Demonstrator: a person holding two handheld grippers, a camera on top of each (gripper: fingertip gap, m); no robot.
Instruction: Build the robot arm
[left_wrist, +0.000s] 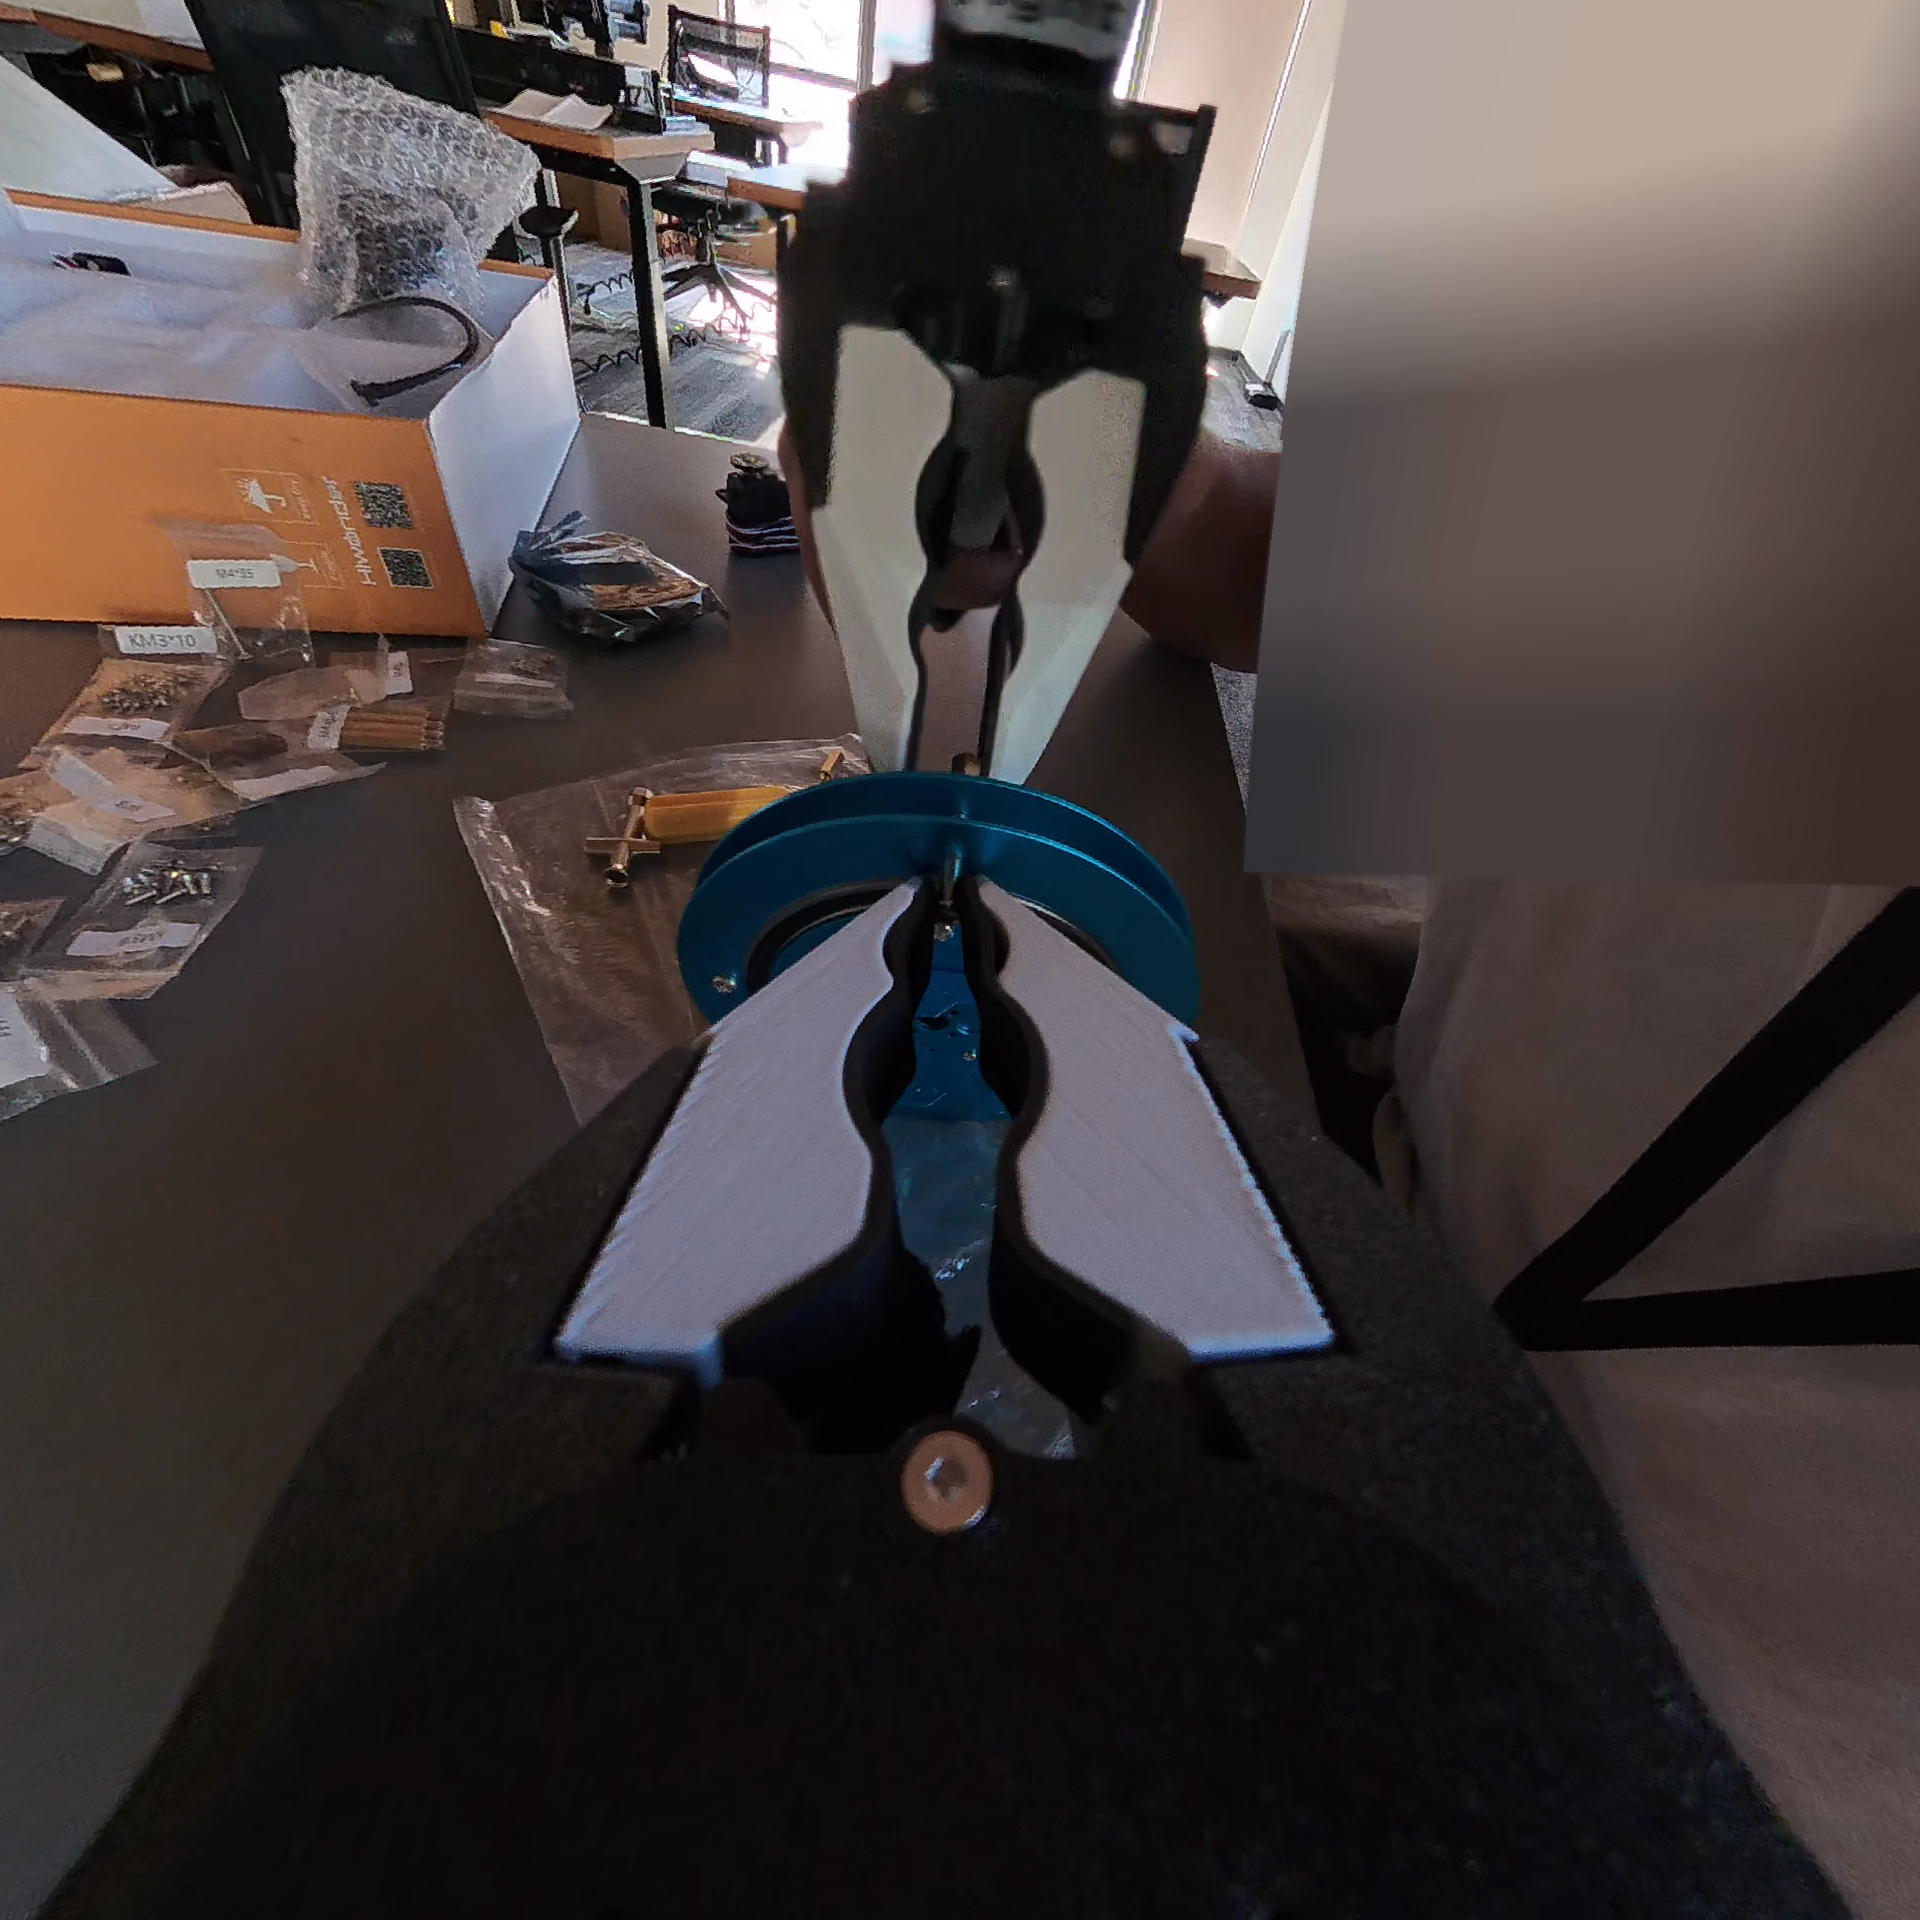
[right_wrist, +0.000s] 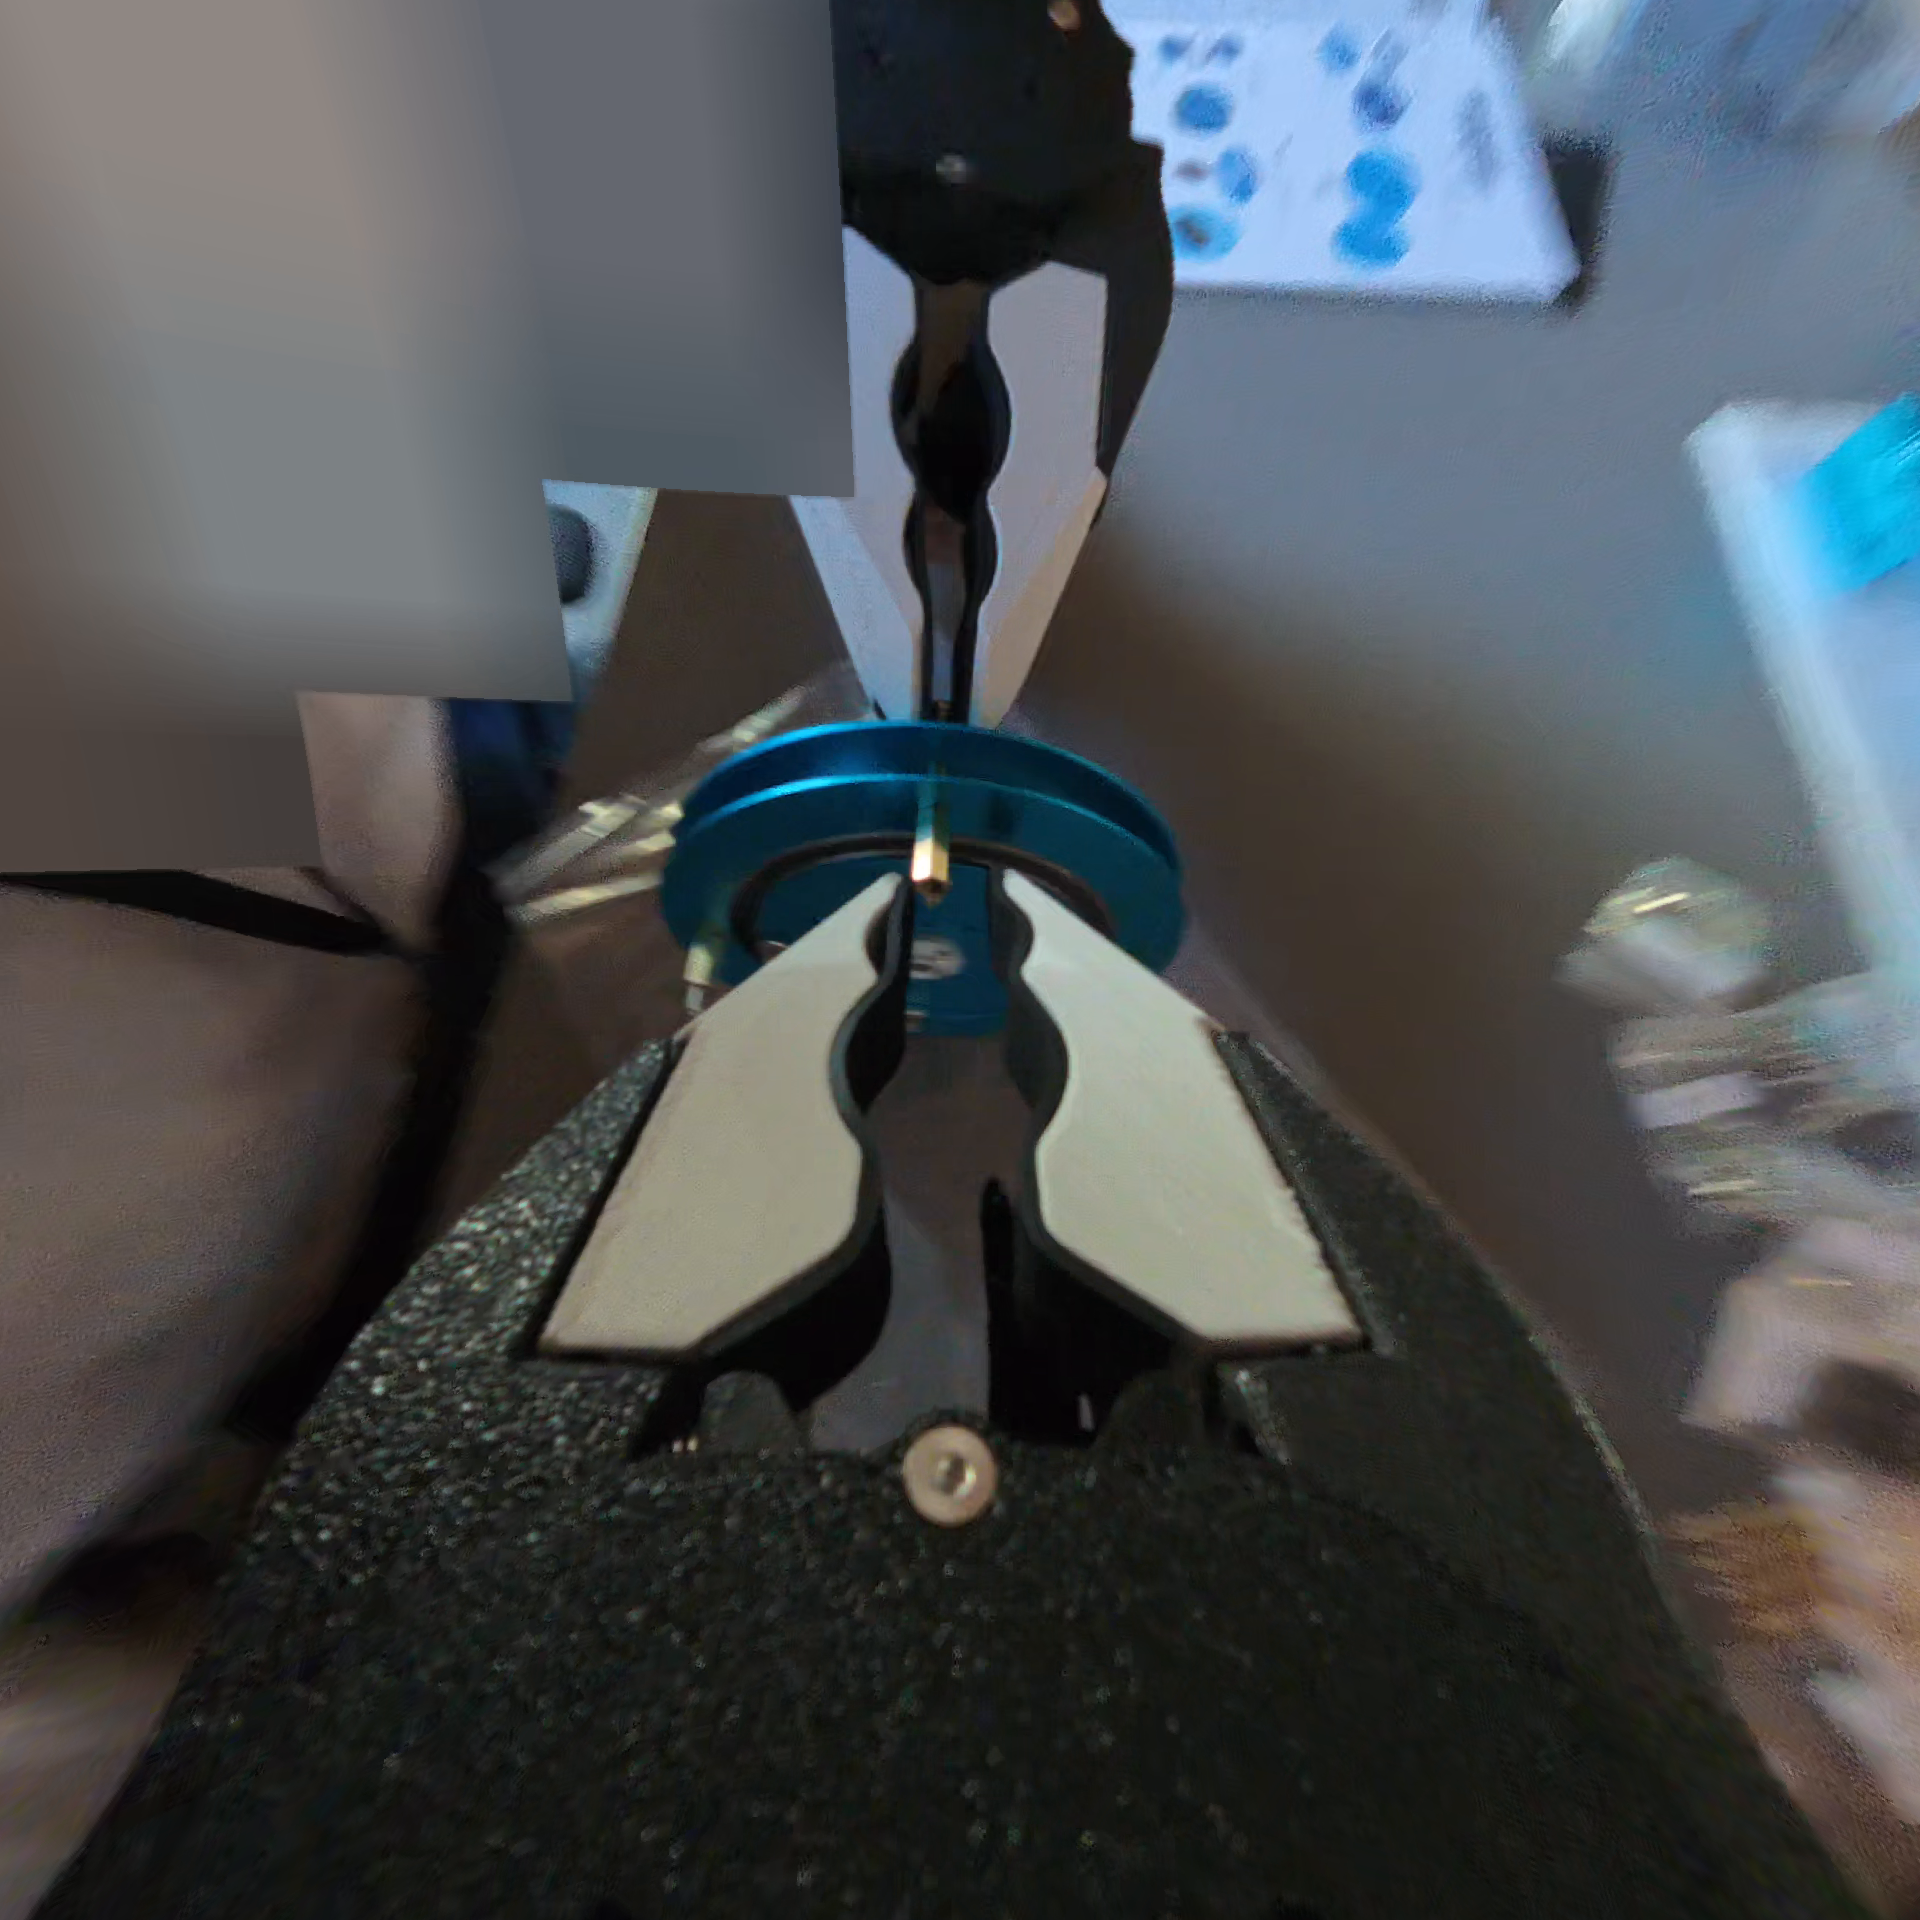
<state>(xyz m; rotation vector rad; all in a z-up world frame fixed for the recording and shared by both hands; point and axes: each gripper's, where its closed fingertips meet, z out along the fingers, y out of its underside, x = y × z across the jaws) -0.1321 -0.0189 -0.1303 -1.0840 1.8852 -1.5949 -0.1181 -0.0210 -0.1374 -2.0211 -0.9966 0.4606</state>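
blue double-flanged wheel (left_wrist: 940, 883) on clear bag, mid-desk, discs stacked flat, axis upright | left gripper (left_wrist: 948, 891) tips nearly closed, pinching small screw (left_wrist: 948, 883) at wheel's near rim | right gripper (left_wrist: 961, 764) opposite, tips pressed together at far rim; brass standoff (right_wrist: 928, 847) pokes from rim

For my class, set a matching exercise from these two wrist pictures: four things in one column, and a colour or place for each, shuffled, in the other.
Things:
1. double ring
2. cardboard box
3. bubble wrap
4. brass standoffs

Descriptions:
A. orange side, far left
B. on a clear bag beside the ring
C. blue, between both tongs
D. clear, on top of the box

Pairs: 1-C, 2-A, 3-D, 4-B
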